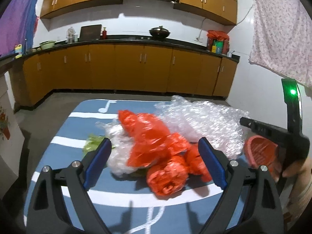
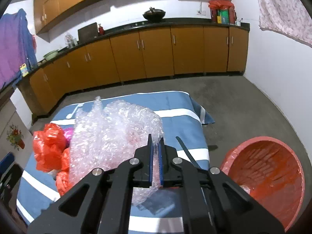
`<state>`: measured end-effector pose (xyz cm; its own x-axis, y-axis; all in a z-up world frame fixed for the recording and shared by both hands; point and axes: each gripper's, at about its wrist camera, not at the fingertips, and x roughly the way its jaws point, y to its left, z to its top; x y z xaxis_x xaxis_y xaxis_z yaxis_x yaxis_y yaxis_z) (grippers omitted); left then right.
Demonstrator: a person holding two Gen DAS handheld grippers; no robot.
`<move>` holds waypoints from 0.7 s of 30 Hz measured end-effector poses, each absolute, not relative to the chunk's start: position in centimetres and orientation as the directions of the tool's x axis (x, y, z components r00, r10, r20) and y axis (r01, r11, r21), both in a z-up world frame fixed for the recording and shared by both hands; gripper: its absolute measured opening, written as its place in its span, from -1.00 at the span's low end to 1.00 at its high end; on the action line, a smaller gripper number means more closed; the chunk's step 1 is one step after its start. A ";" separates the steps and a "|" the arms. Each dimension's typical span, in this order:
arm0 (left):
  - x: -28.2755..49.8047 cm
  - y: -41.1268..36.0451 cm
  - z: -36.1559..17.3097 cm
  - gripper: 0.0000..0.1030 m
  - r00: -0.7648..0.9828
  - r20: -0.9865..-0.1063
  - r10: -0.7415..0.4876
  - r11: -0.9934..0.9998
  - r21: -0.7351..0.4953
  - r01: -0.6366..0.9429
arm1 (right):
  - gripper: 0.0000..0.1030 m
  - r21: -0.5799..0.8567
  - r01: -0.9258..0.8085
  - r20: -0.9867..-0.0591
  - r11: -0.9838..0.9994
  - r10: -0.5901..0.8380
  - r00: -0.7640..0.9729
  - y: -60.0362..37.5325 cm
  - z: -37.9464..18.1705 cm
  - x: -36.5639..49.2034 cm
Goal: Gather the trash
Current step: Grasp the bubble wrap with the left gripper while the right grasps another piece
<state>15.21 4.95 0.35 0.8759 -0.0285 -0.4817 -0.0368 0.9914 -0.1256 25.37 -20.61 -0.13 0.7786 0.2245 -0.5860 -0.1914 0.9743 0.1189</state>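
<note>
A heap of trash lies on the blue striped table [image 1: 64, 126]: crumpled orange plastic bags [image 1: 156, 148], clear plastic film [image 1: 117, 156], green scraps [image 1: 91, 144] and a big sheet of bubble wrap [image 1: 202, 120]. My left gripper [image 1: 155, 146] stands open, its blue pads on either side of the orange bags, not pressing them. My right gripper [image 2: 155, 144] is shut on the near edge of the bubble wrap [image 2: 115, 128], which bunches between the blue pads. The orange bags [image 2: 48, 146] lie left of it. A red bin [image 2: 267, 175] lined with an orange bag stands on the floor at the right.
The table [image 2: 185, 132] ends a short way right of the right gripper, with grey concrete floor [image 2: 243, 107] beyond. Orange kitchen cabinets [image 2: 156, 54] run along the back wall. A flowered cloth [image 1: 280, 35] hangs at the right. A hand [image 1: 300, 175] grasps the right gripper's handle in the left wrist view.
</note>
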 end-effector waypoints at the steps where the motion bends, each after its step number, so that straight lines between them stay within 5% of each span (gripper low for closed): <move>1: 15.5 4.5 0.5 0.72 0.877 -0.479 -0.041 0.991 -0.128 -0.024 | -0.91 0.120 -0.194 -0.582 0.974 0.227 0.781 -20.6 -0.1 25.2; 16: 24.3 -1.0 -1.7 0.71 0.746 -0.625 -0.229 0.971 -0.196 0.134 | -0.93 0.231 -0.231 -0.535 0.945 0.322 0.781 -23.4 0.7 23.0; 18: 25.0 -1.4 -2.4 0.52 0.732 -0.642 -0.228 0.972 -0.186 0.141 | -0.93 0.233 -0.234 -0.534 0.944 0.325 0.780 -23.6 0.6 22.8; 21: 25.8 -1.8 -3.6 -0.33 0.693 -0.673 -0.259 0.965 -0.204 0.163 | -0.92 0.232 -0.240 -0.533 0.943 0.330 0.780 -23.3 0.5 22.5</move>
